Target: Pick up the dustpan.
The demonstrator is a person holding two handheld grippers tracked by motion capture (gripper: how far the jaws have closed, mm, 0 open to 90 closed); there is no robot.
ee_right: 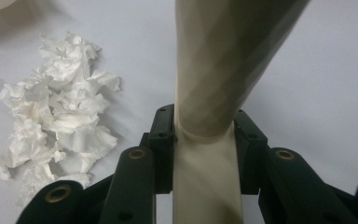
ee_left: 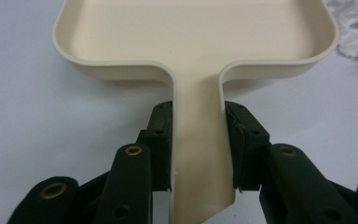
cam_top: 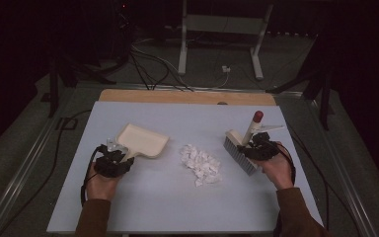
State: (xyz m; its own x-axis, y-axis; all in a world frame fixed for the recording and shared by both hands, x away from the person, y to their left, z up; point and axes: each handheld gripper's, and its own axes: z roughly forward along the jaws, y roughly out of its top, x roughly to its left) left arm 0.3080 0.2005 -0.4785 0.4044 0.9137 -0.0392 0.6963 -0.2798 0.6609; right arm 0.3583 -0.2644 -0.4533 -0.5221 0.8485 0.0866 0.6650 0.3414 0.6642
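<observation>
Jaws of my left gripper (ee_left: 198, 140) were clamped on the flat handle of the cream dustpan (ee_left: 196, 42), which lay on the counter (cam_top: 158, 197) at my left with its open mouth turned toward the paper scraps (cam_top: 201, 164). My right gripper (ee_right: 205, 140) pinched the pale handle of the brush (cam_top: 242, 148), whose bristles rested on the counter just right of the scraps. That pile of crumpled white paper sat between dustpan and brush, near both.
</observation>
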